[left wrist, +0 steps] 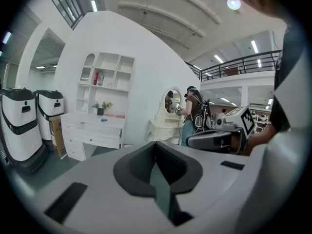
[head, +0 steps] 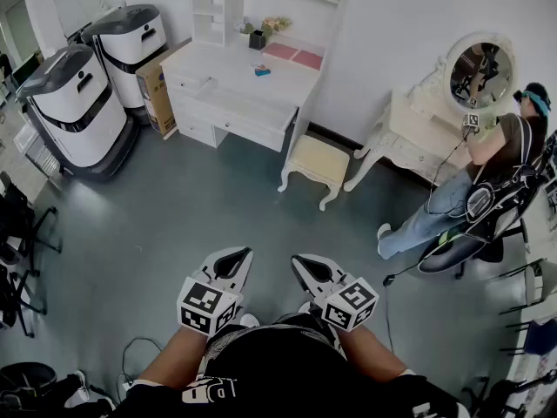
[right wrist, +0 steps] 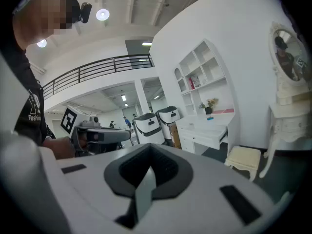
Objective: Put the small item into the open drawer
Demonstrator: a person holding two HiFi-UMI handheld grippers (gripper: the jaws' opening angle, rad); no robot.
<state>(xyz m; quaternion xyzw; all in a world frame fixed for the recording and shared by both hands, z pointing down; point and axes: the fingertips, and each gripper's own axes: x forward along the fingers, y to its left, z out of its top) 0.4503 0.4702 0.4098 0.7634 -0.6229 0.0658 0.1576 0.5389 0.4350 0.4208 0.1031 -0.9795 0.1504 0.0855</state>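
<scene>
Item (head: 262,70), probably the blue speck on the far desk (head: 218,64), lay well off. Left gripper (head: 237,259) and right gripper (head: 301,263), jaws pressed together and empty, needed carrying closer before one pair spread.

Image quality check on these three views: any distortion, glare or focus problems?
Head view: strong barrel distortion, the walls bow, the light is even, white desk sharp. Left gripper view: dark round vignette, ceiling lamp flares, left gripper body soft up close, background crisp. Right gripper view: same vignette, round lamp glares, right gripper body blurred.
</scene>
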